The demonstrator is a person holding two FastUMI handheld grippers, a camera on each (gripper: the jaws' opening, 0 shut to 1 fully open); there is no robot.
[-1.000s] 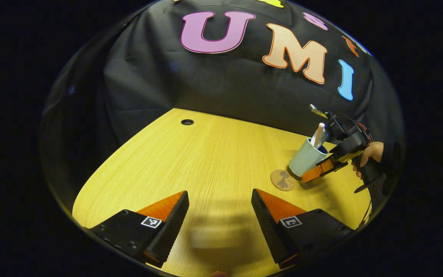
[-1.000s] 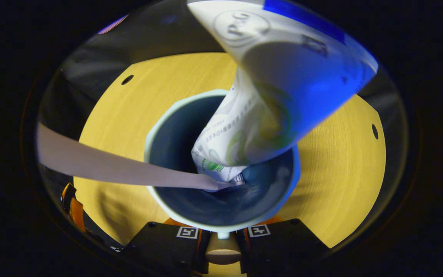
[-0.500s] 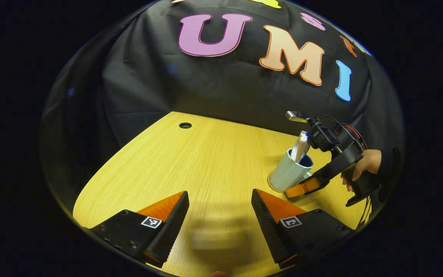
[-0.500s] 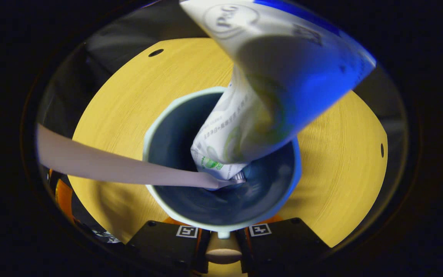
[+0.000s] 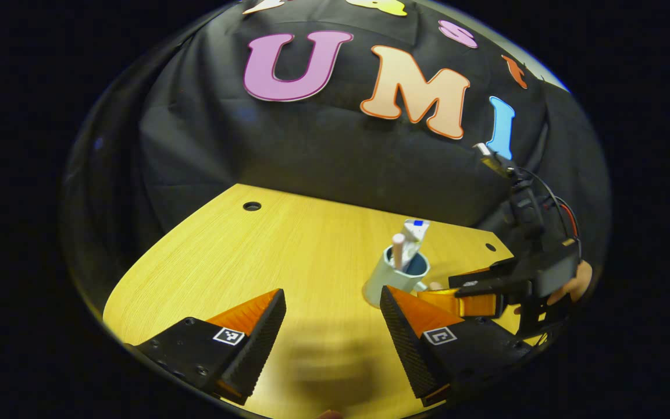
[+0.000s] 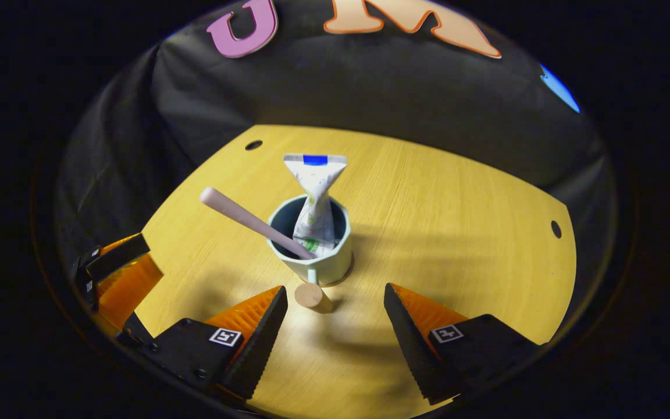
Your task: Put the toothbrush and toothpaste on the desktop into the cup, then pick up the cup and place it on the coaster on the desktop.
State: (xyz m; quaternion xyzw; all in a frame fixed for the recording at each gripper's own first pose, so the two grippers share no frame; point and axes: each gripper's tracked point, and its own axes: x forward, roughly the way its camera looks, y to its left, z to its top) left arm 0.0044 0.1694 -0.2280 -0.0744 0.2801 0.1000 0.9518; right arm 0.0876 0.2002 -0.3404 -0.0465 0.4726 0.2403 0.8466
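While the cup (image 6: pixel 313 251) stands upright on the coaster (image 6: pixel 344 277), both claws hang open and grip nothing.

Where the cup sits mid-tabletop (image 6: pixel 457 233), the toothpaste (image 6: pixel 314 198) stands in it crimped end up, and the toothbrush (image 6: pixel 248 220) leans out over its left rim; the cup's knobbed handle (image 6: pixel 310 295) points to the near side. The right claw (image 6: pixel 335 326) is just near of the cup, its fingers spread wide and apart from the handle. In the left gripper view, the left claw (image 5: pixel 332 329) is spread wide above bare tabletop, left of the cup.
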